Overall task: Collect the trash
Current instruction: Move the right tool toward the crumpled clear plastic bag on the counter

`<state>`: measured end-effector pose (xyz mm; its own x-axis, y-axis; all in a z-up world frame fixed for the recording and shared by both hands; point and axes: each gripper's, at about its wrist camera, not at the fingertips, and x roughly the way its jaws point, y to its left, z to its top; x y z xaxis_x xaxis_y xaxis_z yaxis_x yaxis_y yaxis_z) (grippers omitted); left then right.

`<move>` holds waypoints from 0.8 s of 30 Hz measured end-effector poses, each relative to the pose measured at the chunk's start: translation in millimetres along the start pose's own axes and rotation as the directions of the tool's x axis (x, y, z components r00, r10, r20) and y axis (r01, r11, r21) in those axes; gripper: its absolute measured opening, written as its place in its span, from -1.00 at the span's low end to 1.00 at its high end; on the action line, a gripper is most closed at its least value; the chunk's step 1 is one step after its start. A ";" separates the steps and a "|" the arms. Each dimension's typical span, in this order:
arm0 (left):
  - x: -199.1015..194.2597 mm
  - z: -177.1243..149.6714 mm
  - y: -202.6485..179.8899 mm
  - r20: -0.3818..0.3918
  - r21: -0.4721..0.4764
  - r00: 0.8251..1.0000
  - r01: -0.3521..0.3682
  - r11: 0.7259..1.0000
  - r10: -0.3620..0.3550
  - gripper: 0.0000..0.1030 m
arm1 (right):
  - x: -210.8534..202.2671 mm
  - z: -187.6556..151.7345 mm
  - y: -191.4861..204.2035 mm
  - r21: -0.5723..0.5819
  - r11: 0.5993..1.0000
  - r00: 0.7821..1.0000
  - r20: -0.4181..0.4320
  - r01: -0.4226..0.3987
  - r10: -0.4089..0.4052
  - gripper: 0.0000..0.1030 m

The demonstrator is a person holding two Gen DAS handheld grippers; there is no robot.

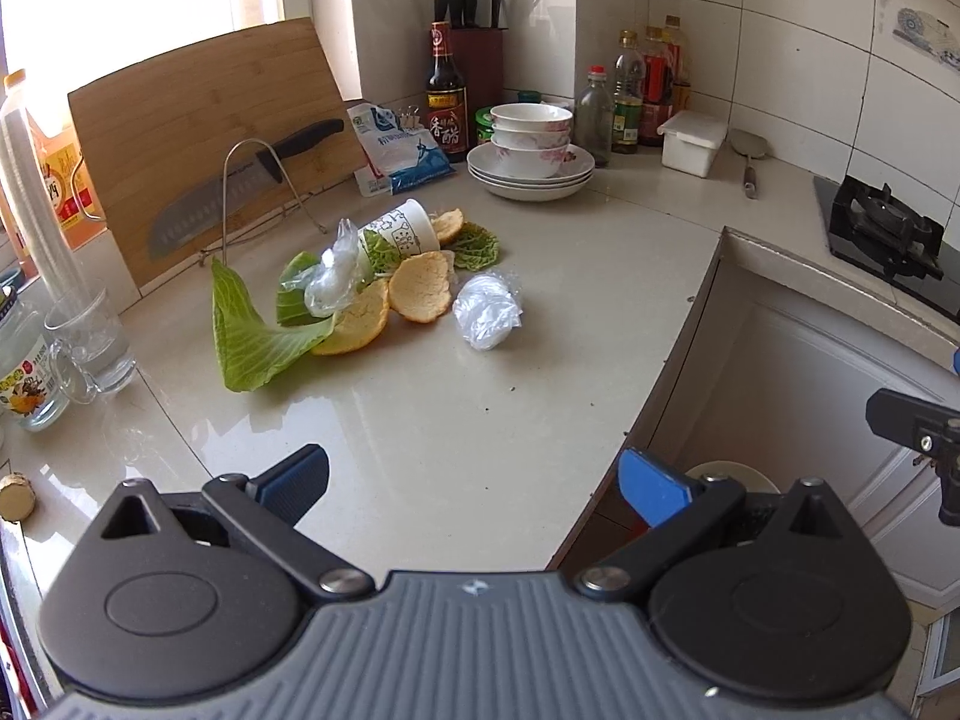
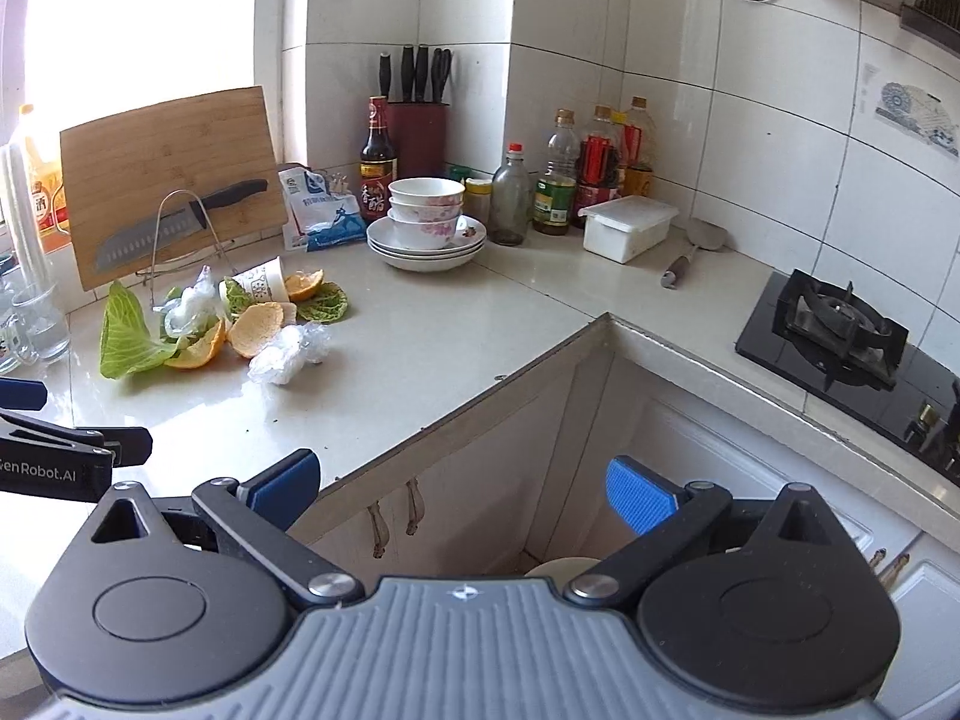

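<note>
The left gripper (image 1: 474, 483) is spread wide, its two blue pads far apart, and it holds nothing and touches nothing. It hangs over the near part of the pale counter (image 1: 420, 420), with its right pad out past the counter edge. The right gripper (image 2: 462, 489) is spread just as wide and is also empty; its left pad is over the counter edge and its right pad is over the open corner in front of the white cabinets (image 2: 750, 480).

The trash lies in one heap on the counter, ahead of the left gripper and a little to its left, well apart from it. From the right gripper the heap is ahead and far to the left. In the heap there is a big cabbage leaf (image 1: 252, 330), pieces of orange peel (image 1: 420, 294), a paper cup (image 1: 402, 231) lying on its side, a twisted clear plastic bag (image 1: 336, 276) on top of the leaves, and a crumpled plastic ball (image 1: 486, 312) just beside the peel, the nearest to the counter edge.

Behind the heap, a cutting board (image 1: 204, 138) leans on the wall with a knife (image 1: 240, 186) in a wire stand, and stacked bowls (image 1: 531, 144) stand further right.
</note>
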<state>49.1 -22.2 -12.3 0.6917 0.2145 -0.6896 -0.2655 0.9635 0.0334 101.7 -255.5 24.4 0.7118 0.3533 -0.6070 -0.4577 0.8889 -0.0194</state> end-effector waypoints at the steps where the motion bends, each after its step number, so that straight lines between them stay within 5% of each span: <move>1: 4.0 -0.5 1.3 0.003 -0.002 1.000 -0.010 1.000 0.010 0.99 | 5.5 -0.2 -0.8 -0.007 1.000 1.000 0.001 -0.018 0.018 1.00; 13: 67.5 12.0 28.0 0.041 -0.036 0.996 -0.075 0.997 0.076 0.99 | 95.1 15.8 18.2 -0.112 0.975 0.981 -0.036 -0.193 0.191 1.00; 24: 109.4 17.4 55.9 0.010 0.056 0.994 -0.107 0.993 0.106 0.99 | 195.1 59.9 72.1 -0.151 0.934 0.942 -0.142 -0.324 0.304 1.00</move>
<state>121.6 57.9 -73.4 0.6662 0.3173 -0.6749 -0.2997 0.9426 0.1473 239.5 -105.1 -47.9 0.4555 0.5618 -0.6906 -0.7387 0.6714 0.0590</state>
